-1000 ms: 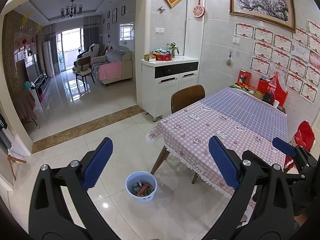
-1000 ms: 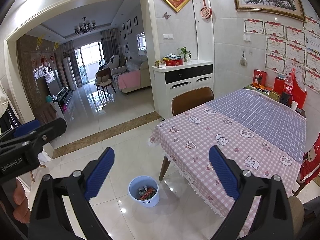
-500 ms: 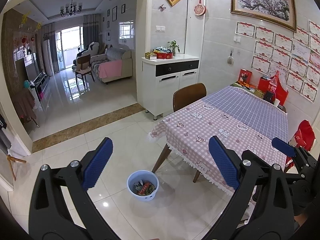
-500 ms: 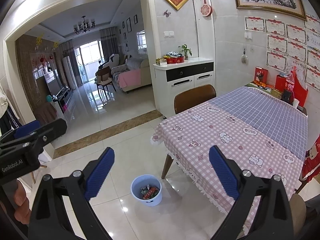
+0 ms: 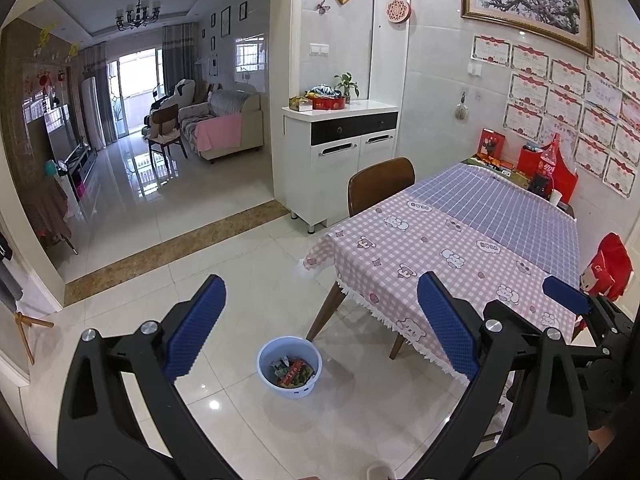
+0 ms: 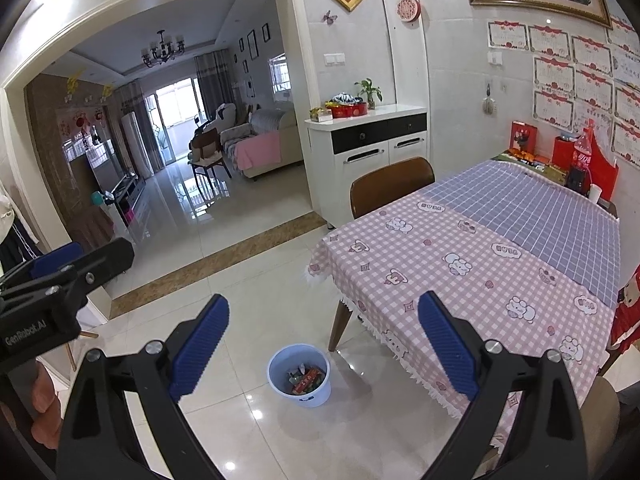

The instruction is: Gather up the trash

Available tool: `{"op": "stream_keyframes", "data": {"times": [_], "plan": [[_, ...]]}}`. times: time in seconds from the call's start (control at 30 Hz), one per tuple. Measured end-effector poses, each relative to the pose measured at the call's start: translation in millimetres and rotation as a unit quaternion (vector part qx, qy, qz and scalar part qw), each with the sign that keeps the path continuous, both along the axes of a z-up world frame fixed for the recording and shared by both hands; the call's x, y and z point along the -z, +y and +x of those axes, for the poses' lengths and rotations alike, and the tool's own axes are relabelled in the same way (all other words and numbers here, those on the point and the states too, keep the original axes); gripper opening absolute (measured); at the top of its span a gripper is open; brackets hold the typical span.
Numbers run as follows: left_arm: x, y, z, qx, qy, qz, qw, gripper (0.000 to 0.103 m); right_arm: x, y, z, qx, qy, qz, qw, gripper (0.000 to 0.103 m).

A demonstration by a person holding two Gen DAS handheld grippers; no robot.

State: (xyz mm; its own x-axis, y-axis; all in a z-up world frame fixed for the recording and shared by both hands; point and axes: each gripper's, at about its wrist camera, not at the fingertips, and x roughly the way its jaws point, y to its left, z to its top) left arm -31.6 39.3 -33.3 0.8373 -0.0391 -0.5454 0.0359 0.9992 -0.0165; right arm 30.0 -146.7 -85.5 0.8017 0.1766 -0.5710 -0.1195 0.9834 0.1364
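Reading labels: we make out "GenRobot.AI" on the left gripper's body at the left edge of the right wrist view; a red-labelled cola bottle [image 6: 581, 151] stands at the table's far end, its lettering too small for us to read.
Left gripper [image 5: 320, 328]: we see its blue-padded fingers spread wide with nothing between them.
Right gripper [image 6: 323, 339]: likewise parted wide and empty, held up over the floor.
Trash: we find wrappers lying inside a pale blue bucket [image 5: 267, 376] on the floor, just beside the table's near corner leg.
Table: we note a pink checked cartoon tablecloth [image 5: 440, 252] on the near half and a purple grid cloth [image 5: 504, 204] on the far half; a brown chair [image 5: 380, 180] is tucked in at the side.
Room: glossy white floor tiles [image 5: 224, 240], a white sideboard [image 5: 340, 152], framed certificates on the wall, a lounge beyond the archway.
Hard to make out: we cannot identify the single wrappers; the person shows only as a hand [image 6: 44, 408] at the frame edge.
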Motion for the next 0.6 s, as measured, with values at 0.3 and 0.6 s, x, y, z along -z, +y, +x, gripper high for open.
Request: {"op": "stream_keyframes", "data": {"times": [0.3,0.6], "plan": [[10,-18,45,-0.012,0.016,0.009,0.9998,0.095,13,-20,45,-0.007,0.015,0.013,1.0,0.094],[26,-54,140,-0.051,0.069,0.023,0.9961,0.094,46,-87,149,0.003,0.06,0.029,0.998,0.094]]}}
